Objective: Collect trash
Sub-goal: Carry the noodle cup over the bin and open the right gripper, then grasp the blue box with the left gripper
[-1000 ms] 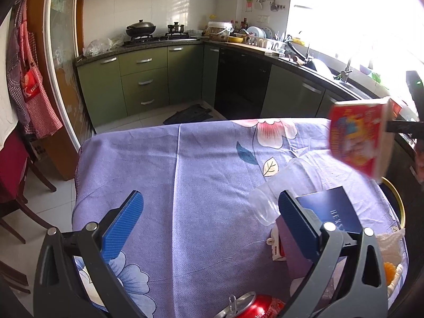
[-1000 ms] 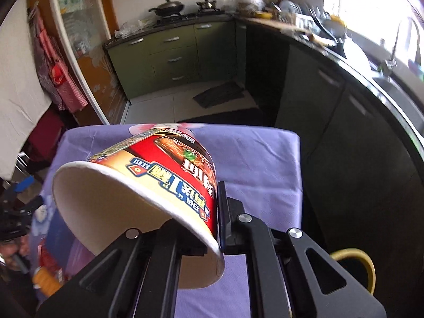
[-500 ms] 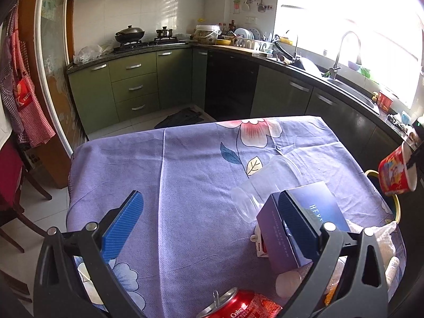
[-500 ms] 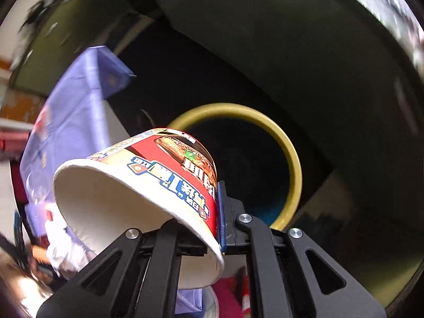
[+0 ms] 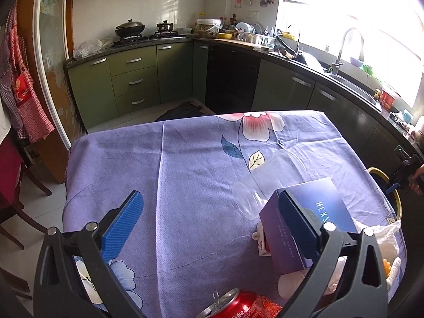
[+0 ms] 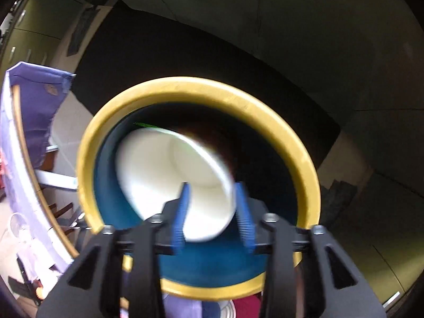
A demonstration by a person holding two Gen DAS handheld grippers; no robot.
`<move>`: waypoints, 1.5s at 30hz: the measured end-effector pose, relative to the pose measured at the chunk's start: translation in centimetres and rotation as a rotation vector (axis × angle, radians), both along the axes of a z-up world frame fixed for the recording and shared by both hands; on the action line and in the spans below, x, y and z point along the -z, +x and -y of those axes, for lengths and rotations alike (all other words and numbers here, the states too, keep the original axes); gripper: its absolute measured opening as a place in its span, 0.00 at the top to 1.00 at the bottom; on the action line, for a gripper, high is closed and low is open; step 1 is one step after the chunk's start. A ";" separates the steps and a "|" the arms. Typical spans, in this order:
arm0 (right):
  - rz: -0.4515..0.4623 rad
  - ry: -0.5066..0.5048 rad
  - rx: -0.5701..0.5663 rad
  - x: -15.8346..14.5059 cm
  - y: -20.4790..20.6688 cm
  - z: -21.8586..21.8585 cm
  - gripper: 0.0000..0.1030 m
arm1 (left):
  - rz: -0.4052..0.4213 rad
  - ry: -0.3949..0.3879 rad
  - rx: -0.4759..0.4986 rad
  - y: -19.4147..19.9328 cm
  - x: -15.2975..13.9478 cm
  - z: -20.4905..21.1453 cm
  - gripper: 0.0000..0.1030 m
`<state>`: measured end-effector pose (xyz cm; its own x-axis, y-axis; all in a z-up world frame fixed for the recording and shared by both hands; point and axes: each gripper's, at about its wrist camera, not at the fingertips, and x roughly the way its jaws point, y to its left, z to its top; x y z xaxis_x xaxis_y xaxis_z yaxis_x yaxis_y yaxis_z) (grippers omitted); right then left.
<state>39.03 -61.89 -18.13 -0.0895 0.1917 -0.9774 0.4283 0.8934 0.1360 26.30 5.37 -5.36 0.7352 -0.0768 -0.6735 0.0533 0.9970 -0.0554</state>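
Observation:
In the right wrist view my right gripper (image 6: pixel 213 212) is open above a blue bin with a yellow rim (image 6: pixel 278 116). The noodle cup (image 6: pixel 169 175), white inside, is blurred and loose inside the bin, apart from my fingers. In the left wrist view my left gripper (image 5: pixel 209 212) is open and empty over the purple floral tablecloth (image 5: pixel 185 159). A clear plastic cup (image 5: pixel 265 182) lies on its side near the right finger, with a dark blue box (image 5: pixel 315 212) behind that finger. A red Coke can (image 5: pixel 230 304) lies at the near edge. The bin's rim (image 5: pixel 397 204) and the right gripper (image 5: pixel 405 169) show at far right.
White crumpled paper (image 5: pixel 381 235) and small wrappers lie at the table's right corner. Green kitchen cabinets (image 5: pixel 137 79) and a dark counter with a sink (image 5: pixel 344 76) stand beyond the table. A chair (image 5: pixel 10 185) stands at the left.
My right gripper has opened over the bin and let go of the noodle cup, which has dropped into the bin. The left gripper has stayed open over the table.

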 end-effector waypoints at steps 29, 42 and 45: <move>0.340 0.143 -0.293 -7.3 -8.5 -9.1 0.48 | -0.317 0.020 0.036 1.3 0.0 9.9 0.06; 0.366 0.172 -0.321 -5.6 -9.2 -10.5 0.46 | -0.348 0.054 -0.010 1.8 1.7 9.9 0.29; 0.368 0.175 -0.326 -5.4 -9.2 -10.8 0.45 | -0.332 0.083 -0.004 1.6 1.7 10.3 0.29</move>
<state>29.83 -51.13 -12.71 0.1717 0.3745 -0.9112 0.0274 0.9228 0.3844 27.91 -4.97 -7.02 0.4752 -0.0096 -0.8798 0.0424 0.9990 0.0120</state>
